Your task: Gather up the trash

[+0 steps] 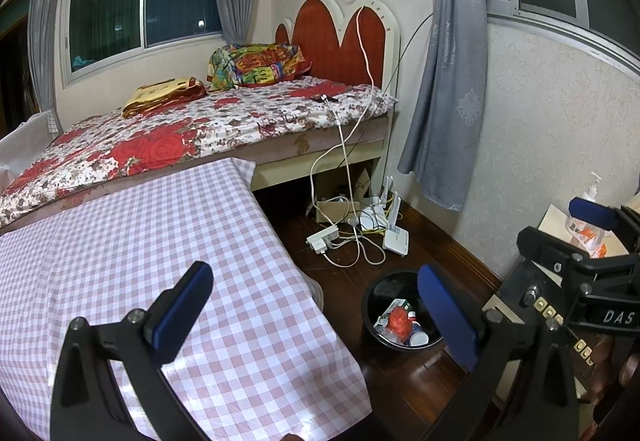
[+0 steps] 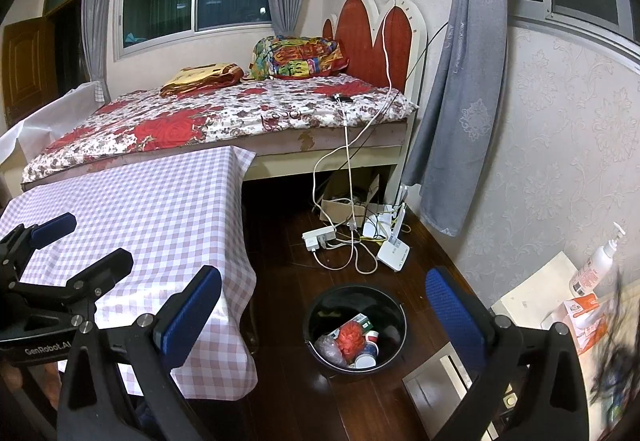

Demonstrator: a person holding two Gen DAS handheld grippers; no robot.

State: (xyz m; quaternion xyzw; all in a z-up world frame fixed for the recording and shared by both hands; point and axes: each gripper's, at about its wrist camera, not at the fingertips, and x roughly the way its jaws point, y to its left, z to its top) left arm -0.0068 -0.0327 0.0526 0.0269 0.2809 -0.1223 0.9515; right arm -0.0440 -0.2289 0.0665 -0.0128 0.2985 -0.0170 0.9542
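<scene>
A black trash bin (image 2: 316,325) stands on the dark wood floor right of the table; it also shows in the left wrist view (image 1: 372,305). Inside lie red crumpled trash (image 2: 350,337), a paper cup (image 2: 366,355), a small carton and clear plastic. My left gripper (image 1: 320,317) is open and empty, above the table's right edge and the bin. My right gripper (image 2: 328,321) is open and empty, held above the bin. Each gripper appears in the other's view: the right one (image 1: 560,241) and the left one (image 2: 76,241).
A table with a pink checked cloth (image 2: 160,209) fills the left. Behind it stands a bed with a floral cover (image 2: 224,117). A power strip, router and cables (image 2: 352,241) lie on the floor by the bed. A pump bottle (image 2: 592,269) and papers sit at the right.
</scene>
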